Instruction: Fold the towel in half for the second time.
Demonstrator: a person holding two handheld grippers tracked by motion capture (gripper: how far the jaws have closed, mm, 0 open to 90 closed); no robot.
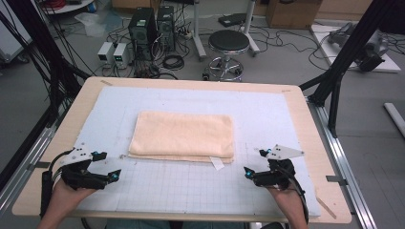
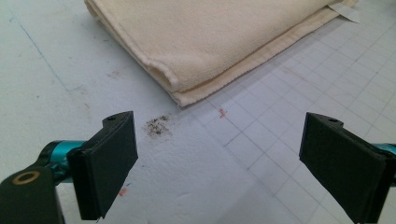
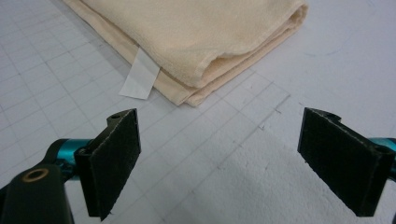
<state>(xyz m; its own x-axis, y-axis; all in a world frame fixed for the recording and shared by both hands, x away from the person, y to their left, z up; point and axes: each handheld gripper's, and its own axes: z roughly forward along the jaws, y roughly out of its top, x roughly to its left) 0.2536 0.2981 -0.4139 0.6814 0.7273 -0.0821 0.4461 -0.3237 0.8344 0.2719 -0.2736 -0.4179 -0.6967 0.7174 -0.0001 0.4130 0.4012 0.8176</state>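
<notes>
Cream folded towel [image 1: 183, 134] lies stacked in layers — either wide-open, empty gripper, left [image 1: 109, 168] or right [image 1: 254, 163], may pinch just one layer at its near corners.

Left claw [image 1: 109, 166] low, jaws wide apart, nothing between. Right claw [image 1: 253, 163] likewise, gaping and unloaded.

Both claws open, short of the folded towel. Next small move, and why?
Probably ease both claws forward to the towel's near corners. The left claw and right claw stand open and empty, apart from the folded towel on the gridded mat. In each gripper view a near corner lies just ahead of the jaws, the right one beside the white tag.
</notes>
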